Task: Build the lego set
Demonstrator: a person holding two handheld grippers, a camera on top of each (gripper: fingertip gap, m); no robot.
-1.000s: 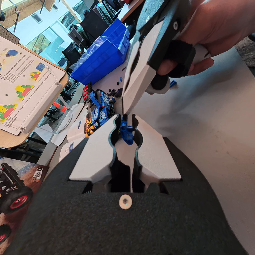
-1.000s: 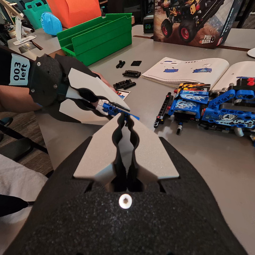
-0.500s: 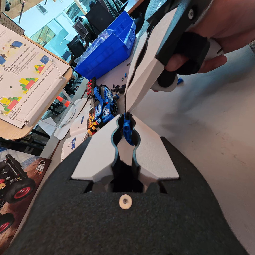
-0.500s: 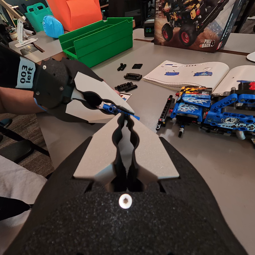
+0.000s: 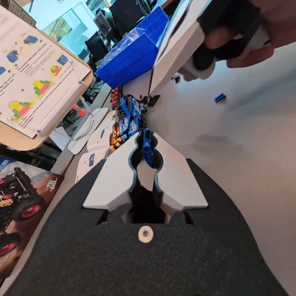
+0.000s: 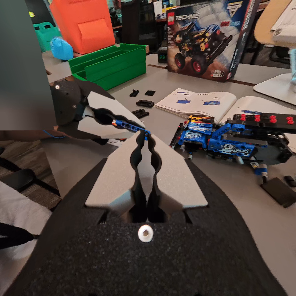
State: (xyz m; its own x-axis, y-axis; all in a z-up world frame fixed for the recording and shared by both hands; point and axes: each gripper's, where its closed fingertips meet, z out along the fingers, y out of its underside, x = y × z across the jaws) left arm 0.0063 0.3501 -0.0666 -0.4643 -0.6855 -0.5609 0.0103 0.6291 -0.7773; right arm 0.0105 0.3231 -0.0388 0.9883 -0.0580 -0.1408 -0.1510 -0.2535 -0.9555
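My left gripper point(image 5: 146, 136) is shut on a blue holed beam point(image 5: 147, 149), with a black pin at the beam's far end. In the right wrist view the left gripper point(image 6: 139, 128) comes in from the left, holding the beam point(image 6: 128, 126) level above the table. My right gripper point(image 6: 145, 134) is shut, its tips right by the beam's free end, and I see nothing held in it. In the left wrist view the right gripper point(image 5: 149, 96) hangs above and beyond the beam, apart from it. The half-built blue and black truck point(image 6: 224, 141) lies on the table to the right and shows in the left wrist view point(image 5: 128, 120).
An open instruction booklet point(image 6: 200, 102) and the set's box point(image 6: 205, 40) lie behind the truck. A green bin point(image 6: 112, 64) stands at the back left. Loose black parts point(image 6: 145, 102) and a black flat plate point(image 6: 280, 192) lie on the table. A blue bin point(image 5: 131, 60) and a small blue piece point(image 5: 220, 97) are farther off.
In the left wrist view the right gripper's tips have drawn up and away from the beam's end. The left gripper still holds the beam. Both views have shifted toward the truck.
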